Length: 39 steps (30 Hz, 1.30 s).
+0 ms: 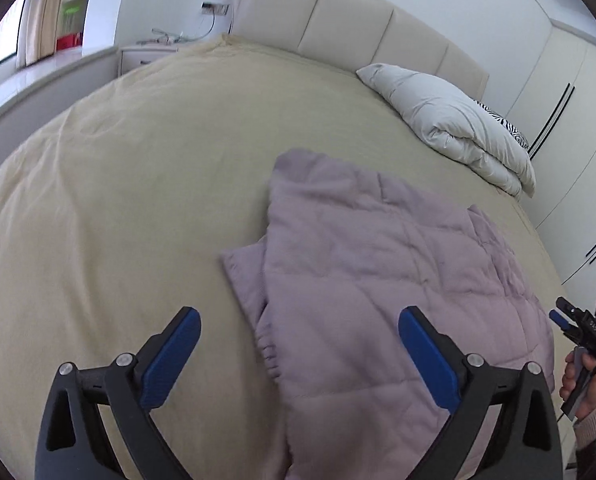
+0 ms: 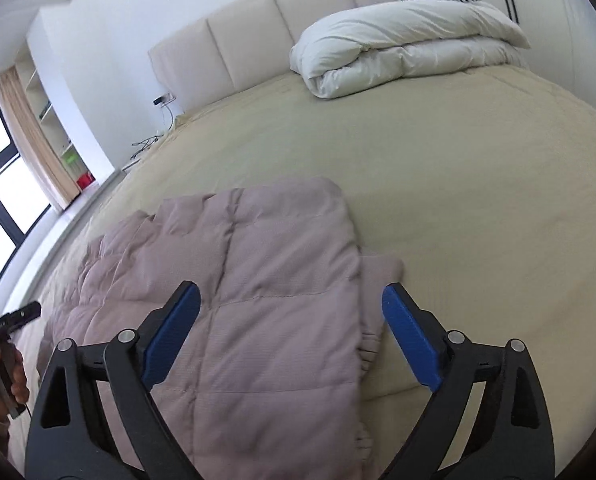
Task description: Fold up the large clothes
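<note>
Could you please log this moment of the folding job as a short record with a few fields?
garment: mauve quilted padded jacket, partly folded, one elastic cuff showing
surface: beige bedspread
left hand-held gripper: open, holding nothing
right hand-held gripper: open, holding nothing
background: folded white duvet by the cream padded headboard
</note>
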Tool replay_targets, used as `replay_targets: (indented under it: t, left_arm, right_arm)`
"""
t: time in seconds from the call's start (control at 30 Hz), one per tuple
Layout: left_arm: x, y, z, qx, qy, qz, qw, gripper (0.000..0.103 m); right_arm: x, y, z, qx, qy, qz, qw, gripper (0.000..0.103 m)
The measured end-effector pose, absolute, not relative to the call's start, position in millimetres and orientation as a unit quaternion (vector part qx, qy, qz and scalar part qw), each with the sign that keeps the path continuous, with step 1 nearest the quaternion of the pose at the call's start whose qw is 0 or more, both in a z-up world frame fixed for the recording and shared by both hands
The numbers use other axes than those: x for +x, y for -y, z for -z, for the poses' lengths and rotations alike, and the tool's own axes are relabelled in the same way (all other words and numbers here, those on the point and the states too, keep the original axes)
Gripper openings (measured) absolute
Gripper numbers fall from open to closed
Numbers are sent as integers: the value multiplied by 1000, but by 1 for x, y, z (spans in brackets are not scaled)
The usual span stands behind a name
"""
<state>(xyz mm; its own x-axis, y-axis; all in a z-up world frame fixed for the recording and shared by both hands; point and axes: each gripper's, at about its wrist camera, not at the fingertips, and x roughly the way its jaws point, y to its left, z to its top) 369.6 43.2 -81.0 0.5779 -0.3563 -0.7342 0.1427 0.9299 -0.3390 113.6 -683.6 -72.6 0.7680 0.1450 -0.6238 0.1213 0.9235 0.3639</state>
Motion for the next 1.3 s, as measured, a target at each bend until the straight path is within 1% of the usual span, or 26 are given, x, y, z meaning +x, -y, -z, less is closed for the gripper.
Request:
replay_targets:
  t: [0.1,0.2,0.3,0.43,0.6,0.7,0.8,0.9,0.97,1.0,1.1,1.13,1.17,1.2,1.23,1.27,1.3]
  left_arm:
    - [370,-66,105,-176,-470,163,849,102]
    - [372,-71,124,-245,-492,213,808,102]
    - [379,-62,132,-255,-497,238,794,102]
    - [391,-63,139,-284,-499,243,782,101]
    - [397,-57,143,-280,-508,263,771,100]
    - [404,-57,146,-292,-515,267,761,97]
    - [413,-56,149,-310,-522,276,745,90]
    - [423,-50,151,-307,-532,281,737,87]
    - [424,-46,154,-303,-537,284,735,78]
    - [425,-45,156,-302,-536,286,735,76]
    - [422,-46,161,-316,-534,292,728,59]
    - [420,-46,161,-322,-533,294,725,52]
    - [418,-46,160,-320,-531,294,727,47]
    - [415,-47,157,-316,-529,295,731,45]
    - [412,-47,153,-310,-526,294,735,40]
    - [409,-47,148,-306,-524,293,739,38]
    - [405,-48,144,-303,-523,290,742,37]
  right_arm:
    - [130,716,96,253,-403,-10,880,93]
    - [136,732,120,299,-422,-23,855,93]
    - [149,728,144,336,-446,-86,825,93]
    - [157,711,157,345,-450,-137,812,94]
    - [171,712,168,362,-452,-169,798,94]
    - [173,713,172,371,-442,-183,796,94]
    - [169,710,176,369,-435,-184,801,94]
    - [172,704,177,369,-436,-200,796,91]
    - [178,696,177,357,-445,-208,795,91]
    - [181,690,175,348,-452,-208,795,91]
    - [193,680,177,333,-471,-203,791,91]
    - [195,677,177,327,-474,-200,793,89]
    - [197,675,177,322,-475,-197,795,85]
    - [197,673,176,318,-474,-194,798,83]
    - [196,669,174,313,-471,-191,802,78]
    - [192,665,172,307,-468,-188,807,72]
    - [189,663,168,299,-463,-185,814,68]
